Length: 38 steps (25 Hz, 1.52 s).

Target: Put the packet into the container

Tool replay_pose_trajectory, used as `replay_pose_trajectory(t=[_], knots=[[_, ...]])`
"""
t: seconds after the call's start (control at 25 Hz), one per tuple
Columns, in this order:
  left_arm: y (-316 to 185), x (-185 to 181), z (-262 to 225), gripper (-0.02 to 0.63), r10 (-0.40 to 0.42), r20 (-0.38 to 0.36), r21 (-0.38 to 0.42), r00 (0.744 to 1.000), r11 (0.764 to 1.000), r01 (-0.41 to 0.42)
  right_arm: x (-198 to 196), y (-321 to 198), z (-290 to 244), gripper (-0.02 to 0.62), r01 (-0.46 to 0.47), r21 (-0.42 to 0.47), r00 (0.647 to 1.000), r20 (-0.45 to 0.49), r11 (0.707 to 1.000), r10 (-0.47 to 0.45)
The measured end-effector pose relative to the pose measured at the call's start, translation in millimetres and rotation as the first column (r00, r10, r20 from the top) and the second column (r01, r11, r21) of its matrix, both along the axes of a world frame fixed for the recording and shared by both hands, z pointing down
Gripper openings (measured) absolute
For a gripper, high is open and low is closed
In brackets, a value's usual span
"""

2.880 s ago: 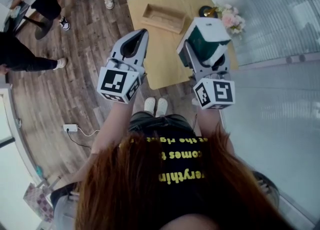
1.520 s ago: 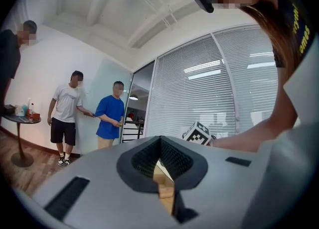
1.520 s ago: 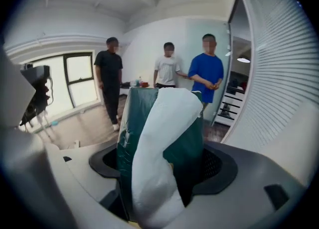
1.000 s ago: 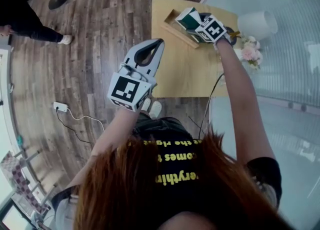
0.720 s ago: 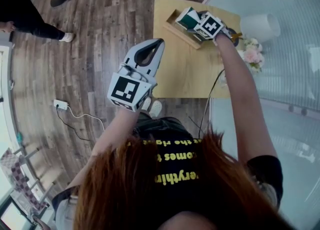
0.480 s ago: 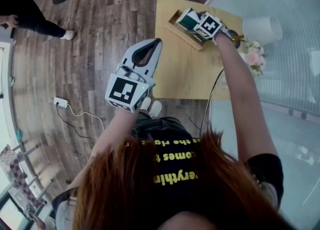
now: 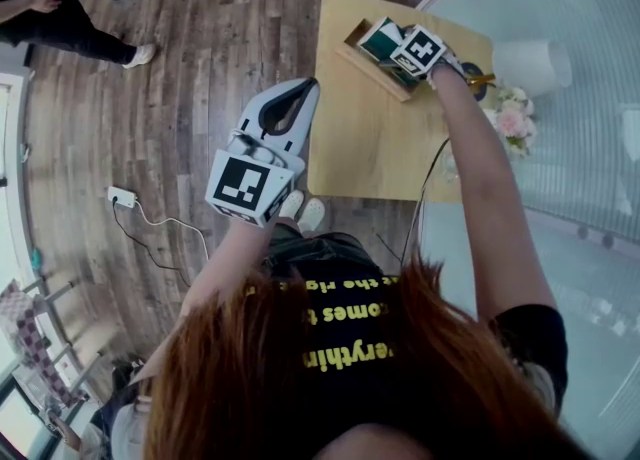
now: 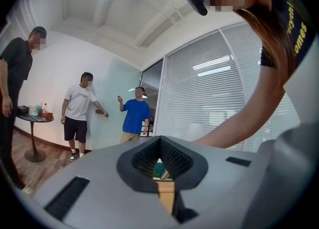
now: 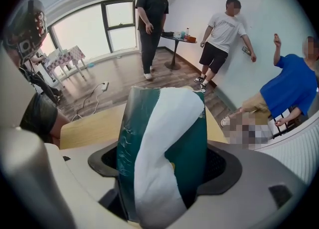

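the right arm (image 7: 470,158) stretches straight out over the wooden surface (image 7: 365,148) to its far edge, where the right gripper (image 7: 398,46) tilts down at the wooden container (image 7: 372,72). its jaws are clamped on the green and white packet (image 7: 379,38), which lies over the container's open top; whether it touches the bottom cannot be told. the left arm is bent at the elbow, holding the left gripper (image 7: 308,86) up over the floor (image 7: 200,68) just off the surface's left edge, jaws pointing forward, pressed tip to tip with nothing between them. the right gripper view shows the packet upright and creased, filling the gap between the jaws and hiding the container, with a strip of the surface's top beyond it and three people standing by a wall. the left gripper view shows the closed jaws, window blinds and the person's outstretched arm. only the head view shows the white lampshade (image 7: 530,66) and pink flowers (image 7: 514,124) by the surface's far right corner, and a power strip (image 7: 122,196) on the floor.
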<state>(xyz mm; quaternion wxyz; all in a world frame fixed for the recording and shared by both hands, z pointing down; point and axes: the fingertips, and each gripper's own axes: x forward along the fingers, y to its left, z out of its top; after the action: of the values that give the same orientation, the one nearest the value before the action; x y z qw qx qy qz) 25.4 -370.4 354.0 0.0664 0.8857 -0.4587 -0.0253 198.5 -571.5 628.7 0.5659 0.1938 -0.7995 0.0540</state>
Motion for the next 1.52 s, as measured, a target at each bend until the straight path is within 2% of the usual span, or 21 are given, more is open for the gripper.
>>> replay_pose_trajectory(t=[0.12, 0.24, 0.44, 0.64, 0.88, 0.96, 1.0, 1.04, 1.08, 1.12, 1.24, 1.52], knots=[[1.2, -1.0, 0.3, 0.000, 0.004, -0.001, -0.009, 1.000, 1.000, -0.004, 2.4, 3.9, 7.1, 0.416, 0.018, -0.029, 0.999, -0.035, 0.999, -0.019], [1.9, -3.5, 2.3, 0.000, -0.001, 0.002, 0.008, 1.000, 1.000, 0.001, 6.1, 7.0, 11.1, 0.426, -0.009, -0.055, 0.999, -0.038, 0.998, 0.007], [4.3, -6.7, 3.4, 0.000, 0.002, 0.001, -0.013, 1.000, 1.000, -0.002, 6.9, -0.4, 3.7, 0.428, -0.059, -0.030, 0.998, 0.002, 0.998, 0.059], [4.8, -7.1, 1.9, 0.000, 0.000, -0.004, 0.007, 1.000, 1.000, 0.000, 6.3, -2.4, -1.7, 0.426, -0.084, -0.008, 0.996, 0.011, 0.996, 0.084], [5.1, -4.9, 2.2, 0.000, 0.003, 0.004, 0.007, 1.000, 1.000, -0.003, 1.3, -1.5, -6.3, 0.416, -0.157, -0.010, 0.980, 0.125, 0.988, 0.157], [4.3, -4.8, 1.2, 0.000, 0.001, 0.005, 0.002, 1.000, 1.000, -0.001, 0.8, -2.7, -11.1, 0.372, -0.195, 0.001, 0.967, 0.165, 0.981, 0.192], [4.1, -4.3, 1.1, 0.000, 0.002, 0.008, -0.004, 1.000, 1.000, -0.002, 2.0, -4.1, -14.8, 0.294, -0.224, 0.014, 0.958, 0.184, 0.974, 0.218], [4.4, -3.5, 1.2, 0.000, 0.006, 0.009, -0.009, 1.000, 1.000, -0.006, 3.6, -6.2, -19.4, 0.178, -0.260, 0.030, 0.946, 0.209, 0.965, 0.248], [4.8, -2.6, 1.5, 0.000, 0.011, 0.009, -0.006, 1.000, 1.000, -0.011, 4.9, -8.8, -24.6, 0.092, -0.299, 0.043, 0.930, 0.238, 0.953, 0.281], [5.1, -2.0, 1.6, 0.000, 0.015, 0.008, 0.003, 1.000, 1.000, -0.015, 5.8, -11.0, -29.3, 0.044, -0.337, 0.046, 0.910, 0.270, 0.940, 0.313], [5.7, 0.2, 0.1, 0.000, 0.021, 0.009, 0.006, 1.000, 1.000, -0.021, 8.4, -12.8, -34.9, 0.017, -0.415, 0.015, 0.861, 0.330, 0.910, 0.387], [7.9, 1.7, -3.1, 0.000, 0.026, 0.019, 0.001, 0.999, 1.000, -0.026, 8.3, -5.1, -37.0, 0.015, -0.469, -0.002, 0.820, 0.370, 0.883, 0.437]])
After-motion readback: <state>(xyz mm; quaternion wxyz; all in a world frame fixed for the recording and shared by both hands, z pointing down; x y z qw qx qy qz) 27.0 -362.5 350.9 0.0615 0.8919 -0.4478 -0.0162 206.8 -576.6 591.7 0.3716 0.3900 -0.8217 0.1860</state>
